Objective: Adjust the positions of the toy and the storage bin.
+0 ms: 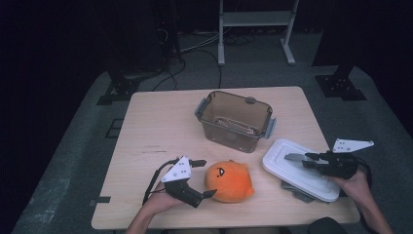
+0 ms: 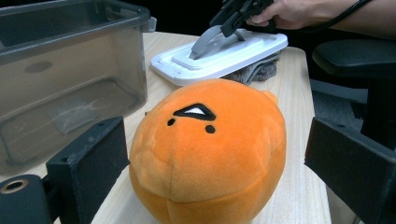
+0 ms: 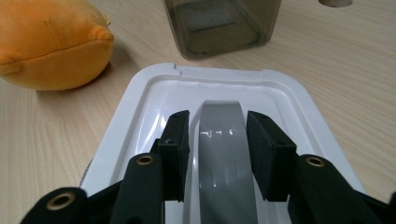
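Right gripper point(image 3: 218, 140) over white lid point(image 3: 140, 98), jaws spread either side of grey lid handle point(image 3: 224, 154), pads just clear of it. Lid lies at right of surface point(image 1: 146, 126), resting on grey cloth point(image 1: 297, 192). Left gripper point(image 1: 207, 178) spread wide, flanking orange plush toy point(image 2: 210, 149) (no contact visible). Clear bin point(image 1: 236, 119) stands open behind toy.

Between the black jaws of the left gripper point(image 1: 203, 178) sits an orange plush toy point(image 1: 230, 181) with small black face markings. The right gripper point(image 3: 217, 140), also black, straddles the grey handle point(image 3: 224, 149) of a white lid point(image 1: 297, 168). Beyond both stands a smoky-brown translucent bin point(image 1: 235, 119) on the pale wood-grain table point(image 1: 156, 141).
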A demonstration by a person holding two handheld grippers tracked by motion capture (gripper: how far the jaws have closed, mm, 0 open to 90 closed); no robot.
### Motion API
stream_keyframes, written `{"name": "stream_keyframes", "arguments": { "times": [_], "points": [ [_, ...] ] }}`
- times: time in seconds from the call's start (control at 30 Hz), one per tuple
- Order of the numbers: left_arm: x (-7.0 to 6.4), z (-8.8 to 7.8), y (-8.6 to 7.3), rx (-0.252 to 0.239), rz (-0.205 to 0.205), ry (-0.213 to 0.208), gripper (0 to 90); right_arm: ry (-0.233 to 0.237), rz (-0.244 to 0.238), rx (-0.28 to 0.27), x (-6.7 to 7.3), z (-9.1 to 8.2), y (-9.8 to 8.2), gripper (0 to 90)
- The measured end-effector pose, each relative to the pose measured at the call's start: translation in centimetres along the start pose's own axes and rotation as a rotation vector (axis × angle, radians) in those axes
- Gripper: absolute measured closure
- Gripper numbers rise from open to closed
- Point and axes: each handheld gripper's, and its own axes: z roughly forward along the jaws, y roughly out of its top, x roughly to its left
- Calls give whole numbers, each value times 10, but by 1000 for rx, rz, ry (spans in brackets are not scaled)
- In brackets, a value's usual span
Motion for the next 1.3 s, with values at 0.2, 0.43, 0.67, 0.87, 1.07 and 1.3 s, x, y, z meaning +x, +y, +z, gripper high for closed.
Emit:
{"name": "stream_keyframes", "arguments": {
  "times": [0.2, 0.43, 0.67, 0.87, 1.07, 1.3],
  "points": [
    [0, -1, 0, 0, 1, 3, 48, 3, 1, -6, 1, -3, 8, 524],
    [1, -3, 0, 1, 0, 8, 48, 24, -3, -27, 5, -8, 23, 460],
    [3, -6, -1, -6, -4, 19, 48, 56, -33, -71, 14, -11, 51, 429],
    [4, -9, -2, -9, -6, 26, 48, 80, -73, -84, 21, -9, 77, 402],
    [4, -11, -2, -8, -3, 30, 48, 107, -91, -98, 28, -4, 101, 382],
    [4, -11, -3, -8, -7, 32, 48, 134, -125, -107, 36, 4, 126, 374]
  ]
}}
